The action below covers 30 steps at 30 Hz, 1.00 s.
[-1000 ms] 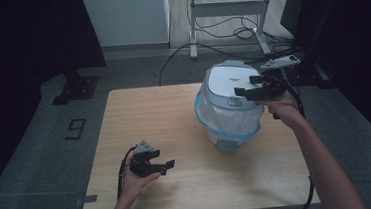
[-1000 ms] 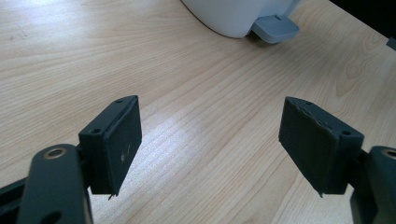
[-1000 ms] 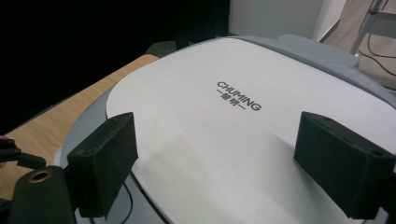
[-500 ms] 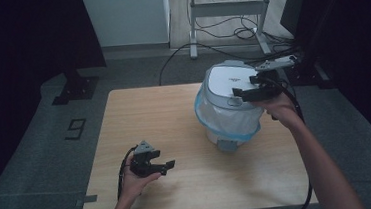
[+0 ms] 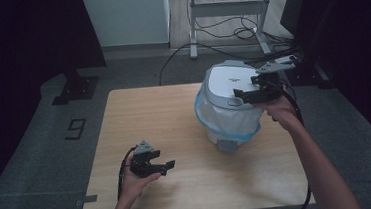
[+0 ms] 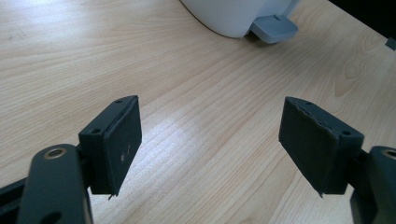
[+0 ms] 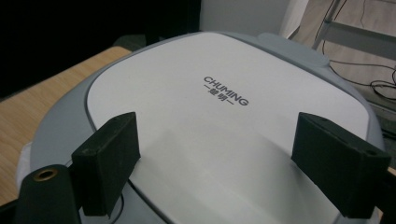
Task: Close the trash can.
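Observation:
A pedal bin (image 5: 229,116) with a white lid (image 5: 229,81) and grey rim stands on the right half of the wooden table (image 5: 174,115). A white liner with a blue edge (image 5: 223,123) hangs over its sides. My right gripper (image 5: 243,92) hovers open just over the lid's near right edge. In the right gripper view its jaws (image 7: 215,154) stand wide apart above the lid (image 7: 224,70), holding nothing. My left gripper (image 5: 167,167) rests low at the table's front left, open and empty. The left gripper view (image 6: 210,135) shows bare wood between its jaws and the bin's grey pedal (image 6: 274,28) beyond.
A white-legged desk (image 5: 226,6) stands behind the table, with cables (image 5: 228,31) lying on the floor under it. Dark curtains hang at left and right. A black stand base (image 5: 74,88) sits on the floor at left. Each gripper trails a black cable.
The right gripper has shifted slightly over the bin's lid, staying open. The left gripper has not moved.

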### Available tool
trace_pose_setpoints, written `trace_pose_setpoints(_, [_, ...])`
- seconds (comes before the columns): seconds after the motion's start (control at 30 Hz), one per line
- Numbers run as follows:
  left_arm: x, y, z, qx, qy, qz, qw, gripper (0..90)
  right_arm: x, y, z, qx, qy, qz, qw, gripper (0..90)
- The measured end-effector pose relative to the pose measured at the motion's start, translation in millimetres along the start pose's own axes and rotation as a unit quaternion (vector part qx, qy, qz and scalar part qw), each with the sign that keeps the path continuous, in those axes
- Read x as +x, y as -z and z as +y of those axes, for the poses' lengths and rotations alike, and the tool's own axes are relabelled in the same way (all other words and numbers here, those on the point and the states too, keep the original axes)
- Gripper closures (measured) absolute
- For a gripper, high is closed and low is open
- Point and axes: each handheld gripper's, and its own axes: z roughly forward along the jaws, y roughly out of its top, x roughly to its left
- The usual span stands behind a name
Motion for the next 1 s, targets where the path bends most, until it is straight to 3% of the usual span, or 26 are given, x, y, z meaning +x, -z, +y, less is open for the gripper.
trace_pose_setpoints(0.07, [1.4, 0.3, -0.1, -0.002, 0.002, 0.000, 1.0000, 21.6, -2.9, 7.9, -5.5, -0.019, -0.017, 0.006, 0.9996, 14.6])
trace_pose_setpoints(0.17, [2.8, -1.0, -0.1, 0.001, 0.000, -0.002, 1.0000, 21.6, -5.2, 16.0, -10.9, -0.028, -0.025, 0.004, 0.9993, 14.5])
trace_pose_setpoints(0.57, [0.2, -0.4, -0.6, 0.002, -0.009, -0.001, 1.0000, 21.6, 0.3, 50.6, -32.6, -0.061, -0.037, -0.009, 0.9974, 14.9])
trace_pose_setpoints(0.73, [-0.7, 1.0, -0.5, -0.003, -0.005, 0.000, 1.0000, 21.6, 1.9, 67.3, -52.8, -0.071, -0.039, -0.011, 0.9966, 14.9])
trace_pose_setpoints(1.0, [-1.1, -2.3, -2.1, 0.002, -0.006, 0.005, 1.0000, 21.7, -3.0, 87.0, -111.0, -0.076, -0.054, -0.015, 0.9956, 15.0])
